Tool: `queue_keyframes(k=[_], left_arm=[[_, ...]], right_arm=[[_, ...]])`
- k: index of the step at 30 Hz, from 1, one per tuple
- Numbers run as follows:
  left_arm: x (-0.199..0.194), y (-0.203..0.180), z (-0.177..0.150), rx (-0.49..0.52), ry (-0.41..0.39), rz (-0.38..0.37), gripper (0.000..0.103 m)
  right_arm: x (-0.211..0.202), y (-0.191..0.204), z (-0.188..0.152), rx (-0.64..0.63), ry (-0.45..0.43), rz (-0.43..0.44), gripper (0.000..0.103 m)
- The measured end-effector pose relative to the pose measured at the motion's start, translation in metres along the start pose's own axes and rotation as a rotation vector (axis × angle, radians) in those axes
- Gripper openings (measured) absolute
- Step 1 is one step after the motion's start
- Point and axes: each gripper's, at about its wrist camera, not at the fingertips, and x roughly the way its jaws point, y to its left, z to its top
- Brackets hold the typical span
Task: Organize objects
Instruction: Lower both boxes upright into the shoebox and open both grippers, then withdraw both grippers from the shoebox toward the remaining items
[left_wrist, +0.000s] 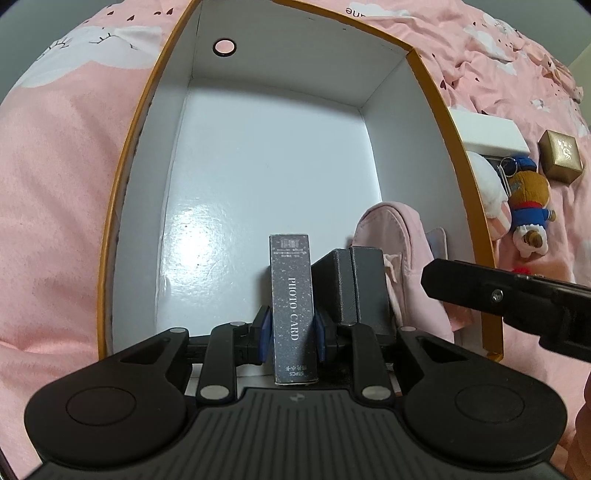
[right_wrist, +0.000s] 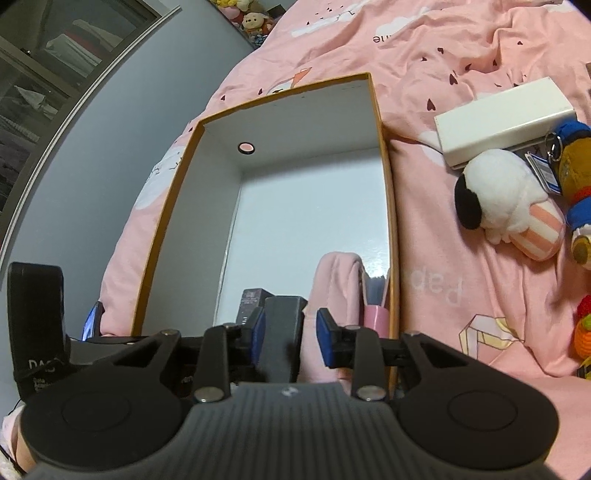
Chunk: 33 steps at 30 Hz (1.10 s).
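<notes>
A large open box (left_wrist: 140, 122) with orange rim and white inside lies on the pink bed; it also shows in the right wrist view (right_wrist: 386, 166). My left gripper (left_wrist: 291, 332) is shut on a dark grey "PHOTO CARD" box (left_wrist: 293, 295), held upright at the box's near end. Beside it stands a dark grey case (left_wrist: 354, 284) and a pink pouch (left_wrist: 395, 236). My right gripper (right_wrist: 290, 334) is slightly open around the dark grey case (right_wrist: 282, 332); the right pad stands apart from it. The card box top (right_wrist: 253, 297) shows behind.
On the bed right of the box lie a white long box (right_wrist: 506, 118), a white plush (right_wrist: 506, 199), a brown-and-blue plush (left_wrist: 528, 199) and a small gold box (left_wrist: 561, 155). A round hole (left_wrist: 224, 47) is in the box's far wall. A wall and cabinet are at left.
</notes>
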Motion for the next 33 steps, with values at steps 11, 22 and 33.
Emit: queue_keyframes(k=[11, 22, 33], left_arm=[[-0.023, 0.007, -0.009, -0.035, -0.058, -0.081, 0.026], [-0.025, 0.011, -0.010, -0.074, -0.063, -0.168, 0.024], [-0.068, -0.039, -0.016, 0.047, -0.289, -0.213, 0.023]], right_arm=[[-0.001, -0.002, -0.001, 0.006, 0.003, -0.012, 0.037], [-0.008, -0.004, -0.003, 0.005, -0.016, -0.016, 0.037], [-0.053, -0.003, -0.005, -0.101, -0.158, -0.077, 0.047]])
